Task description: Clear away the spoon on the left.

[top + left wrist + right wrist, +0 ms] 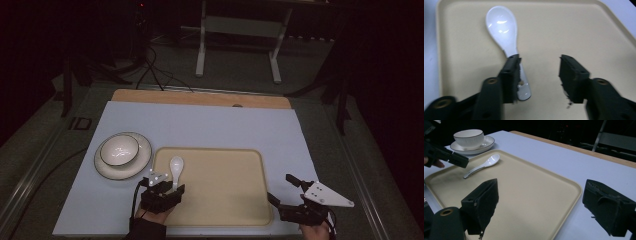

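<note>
A white ceramic spoon lies flat on a beige tray, near the tray's left side, bowl end pointing away from me. My left gripper hovers over the spoon's handle with its jaws apart. The handle lies against the inner face of one jaw, and the other jaw stands well clear of it. My right gripper is open at the tray's near right corner, one jaw over the tray and one outside its rim, with nothing between them.
A white bowl with a dark rim sits on a matching saucer just left of the tray. A pale blue mat covers the table. A metal stand and cables lie on the floor beyond.
</note>
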Action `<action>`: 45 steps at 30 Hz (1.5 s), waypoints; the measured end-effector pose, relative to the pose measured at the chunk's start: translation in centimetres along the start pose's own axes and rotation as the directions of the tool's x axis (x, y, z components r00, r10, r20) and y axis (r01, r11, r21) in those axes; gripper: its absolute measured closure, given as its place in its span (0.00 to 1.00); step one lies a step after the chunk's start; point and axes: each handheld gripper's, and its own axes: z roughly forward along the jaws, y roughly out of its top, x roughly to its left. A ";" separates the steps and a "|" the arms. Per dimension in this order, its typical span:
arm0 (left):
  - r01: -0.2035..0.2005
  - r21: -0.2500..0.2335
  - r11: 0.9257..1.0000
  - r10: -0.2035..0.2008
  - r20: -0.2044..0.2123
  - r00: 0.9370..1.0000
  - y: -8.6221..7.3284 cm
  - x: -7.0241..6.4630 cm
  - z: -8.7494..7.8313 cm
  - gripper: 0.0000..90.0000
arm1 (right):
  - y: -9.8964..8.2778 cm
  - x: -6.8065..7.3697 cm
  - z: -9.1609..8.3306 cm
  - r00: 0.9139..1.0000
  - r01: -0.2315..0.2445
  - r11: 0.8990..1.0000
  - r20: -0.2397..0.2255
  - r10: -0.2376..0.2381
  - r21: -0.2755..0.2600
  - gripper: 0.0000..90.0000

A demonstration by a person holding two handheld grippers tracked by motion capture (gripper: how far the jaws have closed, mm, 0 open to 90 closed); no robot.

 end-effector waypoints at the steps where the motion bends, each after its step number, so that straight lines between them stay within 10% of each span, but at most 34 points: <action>1: -0.009 -0.002 1.000 0.009 0.009 1.000 0.2 -0.1 0.0 0.49 | 0.0 0.0 0.0 1.000 -0.001 1.000 0.000 0.001 0.000 0.15; 14: -0.083 -0.055 0.995 0.090 0.131 0.987 2.1 0.2 -1.0 0.02 | 0.0 0.0 0.1 1.000 -0.002 1.000 -0.003 0.002 0.003 0.15; 25: -0.168 -0.074 0.983 0.178 0.165 0.970 3.8 1.5 -2.4 0.00 | 0.0 0.0 0.2 1.000 -0.001 1.000 -0.004 0.001 0.007 0.15; 45: -0.198 -0.094 0.976 0.212 0.169 0.963 3.9 5.7 -5.5 0.00 | 0.0 0.1 0.4 1.000 0.006 1.000 -0.008 -0.006 0.020 0.15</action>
